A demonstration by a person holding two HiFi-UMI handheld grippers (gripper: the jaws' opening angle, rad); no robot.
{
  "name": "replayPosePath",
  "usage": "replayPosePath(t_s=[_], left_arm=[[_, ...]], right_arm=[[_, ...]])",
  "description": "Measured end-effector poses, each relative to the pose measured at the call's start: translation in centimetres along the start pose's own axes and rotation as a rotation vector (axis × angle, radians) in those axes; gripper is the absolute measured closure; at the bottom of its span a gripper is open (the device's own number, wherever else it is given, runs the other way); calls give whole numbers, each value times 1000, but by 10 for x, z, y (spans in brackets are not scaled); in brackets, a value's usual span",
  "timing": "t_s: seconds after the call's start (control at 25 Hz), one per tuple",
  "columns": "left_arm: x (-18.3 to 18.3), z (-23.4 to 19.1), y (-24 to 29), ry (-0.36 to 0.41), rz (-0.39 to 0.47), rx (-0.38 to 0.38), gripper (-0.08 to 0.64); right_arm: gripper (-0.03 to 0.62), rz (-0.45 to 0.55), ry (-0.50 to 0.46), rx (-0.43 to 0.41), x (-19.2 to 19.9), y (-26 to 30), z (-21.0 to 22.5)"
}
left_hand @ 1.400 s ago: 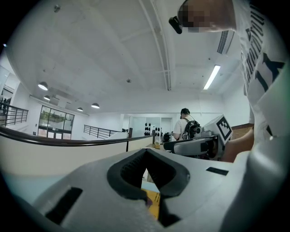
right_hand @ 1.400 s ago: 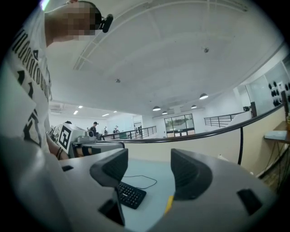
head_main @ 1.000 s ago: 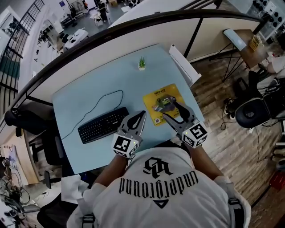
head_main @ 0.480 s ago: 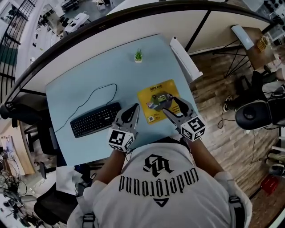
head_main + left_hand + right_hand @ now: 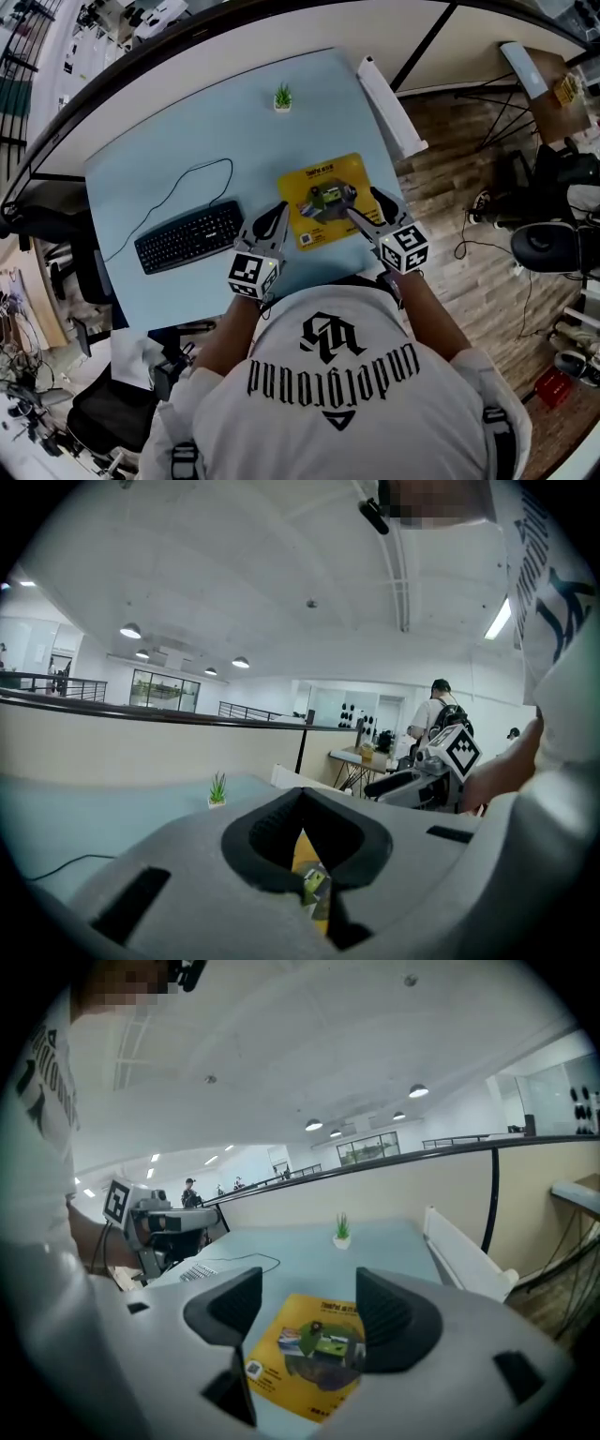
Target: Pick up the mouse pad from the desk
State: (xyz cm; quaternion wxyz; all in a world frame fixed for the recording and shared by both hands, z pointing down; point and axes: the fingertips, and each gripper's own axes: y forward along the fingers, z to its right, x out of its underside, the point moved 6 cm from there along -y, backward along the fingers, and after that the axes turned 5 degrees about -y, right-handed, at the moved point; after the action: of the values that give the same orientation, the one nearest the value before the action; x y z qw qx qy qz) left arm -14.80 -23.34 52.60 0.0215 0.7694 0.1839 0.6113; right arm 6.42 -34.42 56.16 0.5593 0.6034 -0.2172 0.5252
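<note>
The yellow mouse pad (image 5: pixel 323 200) with a printed picture lies flat on the pale blue desk (image 5: pixel 169 159), near its front right. My right gripper (image 5: pixel 366 208) hovers over the pad's near right part, its jaws opening with nothing between them. In the right gripper view the mouse pad (image 5: pixel 314 1349) shows below the right gripper (image 5: pixel 307 1290). My left gripper (image 5: pixel 277 214) hangs at the pad's left edge, its jaws together and empty. In the left gripper view, a strip of the mouse pad (image 5: pixel 302 850) shows through the hollow of the left gripper (image 5: pixel 302 794).
A black keyboard (image 5: pixel 187 236) with its cable lies left of the pad. A small potted plant (image 5: pixel 282 97) stands at the desk's far side. A white panel (image 5: pixel 389 98) runs along the right edge. Office chairs (image 5: pixel 553 248) stand on the wood floor.
Both grippers have sunk toward the desk and moved forward. The right one now hangs over the pad's near right part, the left one at its left edge.
</note>
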Motion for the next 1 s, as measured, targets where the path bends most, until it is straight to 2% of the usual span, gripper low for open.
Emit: replayPosePath(t_s=[0.24, 0.6, 1.0], left_arm=[[29, -12, 21, -38, -58, -23, 552], [71, -24, 43, -74, -166, -92, 552], [110, -35, 54, -109, -249, -148, 552]], right_arm=[[286, -50, 87, 10, 29, 16, 30], [261, -204, 99, -2, 90, 45, 65], [226, -354, 117, -12, 154, 66, 86]])
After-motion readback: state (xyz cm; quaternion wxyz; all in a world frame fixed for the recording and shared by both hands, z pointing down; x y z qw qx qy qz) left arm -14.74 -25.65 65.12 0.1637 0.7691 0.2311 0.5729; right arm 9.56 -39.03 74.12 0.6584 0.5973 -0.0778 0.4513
